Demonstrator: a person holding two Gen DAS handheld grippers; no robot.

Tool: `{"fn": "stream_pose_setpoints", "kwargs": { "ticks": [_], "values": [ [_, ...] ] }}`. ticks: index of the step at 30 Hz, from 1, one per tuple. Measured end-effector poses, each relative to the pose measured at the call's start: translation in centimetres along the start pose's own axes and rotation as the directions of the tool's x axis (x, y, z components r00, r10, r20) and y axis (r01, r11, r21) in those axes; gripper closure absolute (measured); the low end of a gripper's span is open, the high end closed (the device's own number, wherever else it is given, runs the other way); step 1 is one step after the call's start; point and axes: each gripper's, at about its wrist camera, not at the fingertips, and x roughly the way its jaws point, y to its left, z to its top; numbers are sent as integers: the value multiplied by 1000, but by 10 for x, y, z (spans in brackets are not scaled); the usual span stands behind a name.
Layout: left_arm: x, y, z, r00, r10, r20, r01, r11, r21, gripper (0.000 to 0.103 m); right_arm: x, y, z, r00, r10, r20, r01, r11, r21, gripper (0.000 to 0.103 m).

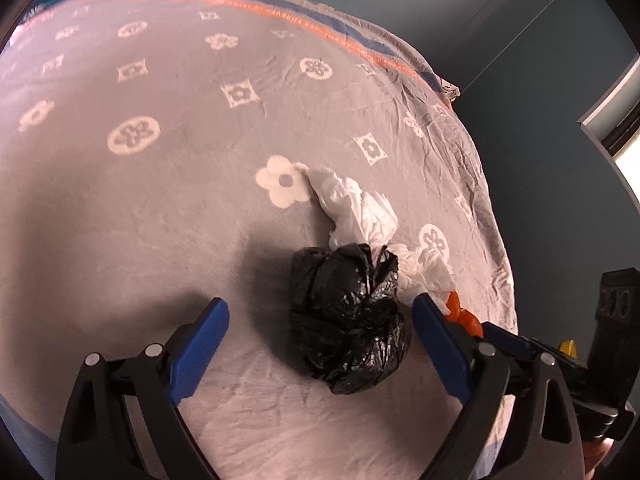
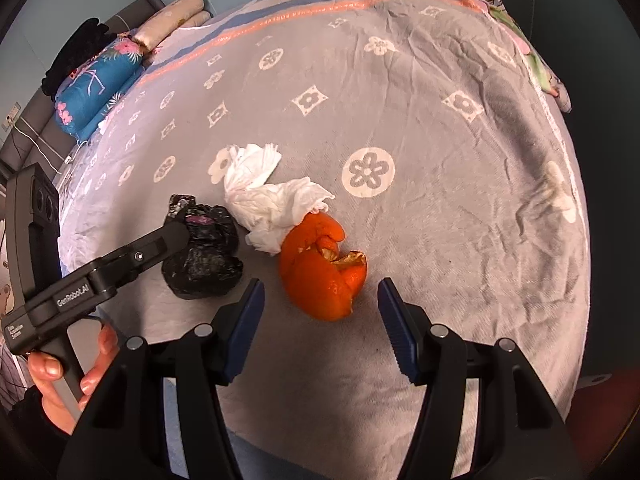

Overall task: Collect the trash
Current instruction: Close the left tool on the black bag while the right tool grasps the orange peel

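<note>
On the grey flowered blanket (image 2: 420, 208) there is one crumpled black plastic bag (image 2: 204, 256), one curled orange peel (image 2: 320, 272) and two crumpled white paper tissues (image 2: 276, 208). By the far edge lies one blue flowered pillow (image 2: 96, 84).
</note>
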Motion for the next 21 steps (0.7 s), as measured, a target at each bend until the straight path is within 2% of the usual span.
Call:
{"fn": "stream_pose_setpoints", "kwargs": {
  "ticks": [3, 5, 8, 10, 13, 17, 21],
  "values": [
    [4, 0, -2, 1000, -1, 3, 1, 1000, -8, 20, 10, 1, 2, 1000, 3, -7, -3, 1000, -7, 46],
    [7, -1, -1, 1000, -8, -5, 8, 1000, -4, 26, 14, 4, 4, 1000, -1, -11, 1, 1000, -21, 47],
    [10, -3, -3, 1000, -12, -10, 13, 1000, 8, 40, 20, 11, 4, 1000, -29, -6, 29, 998, -58, 55],
    [11, -8, -5, 1000, -21, -10, 22, 999, 30, 54, 23, 14, 4, 999, -42, -1, 42, 996, -83, 59],
    [11, -14, -6, 1000, -27, -11, 28, 998, 63, 63, 24, 19, 4, 999, -53, 7, 53, 992, -111, 66],
    [9, -13, -6, 999, -46, -10, 47, 997, 65, 69, 22, 19, 2, 999, -46, 18, 48, 991, -125, 76],
    [3, -11, -5, 998, -65, -8, 66, 996, 56, 73, 16, 19, -1, 998, -46, 31, 49, 991, -123, 78]
  ]
}}
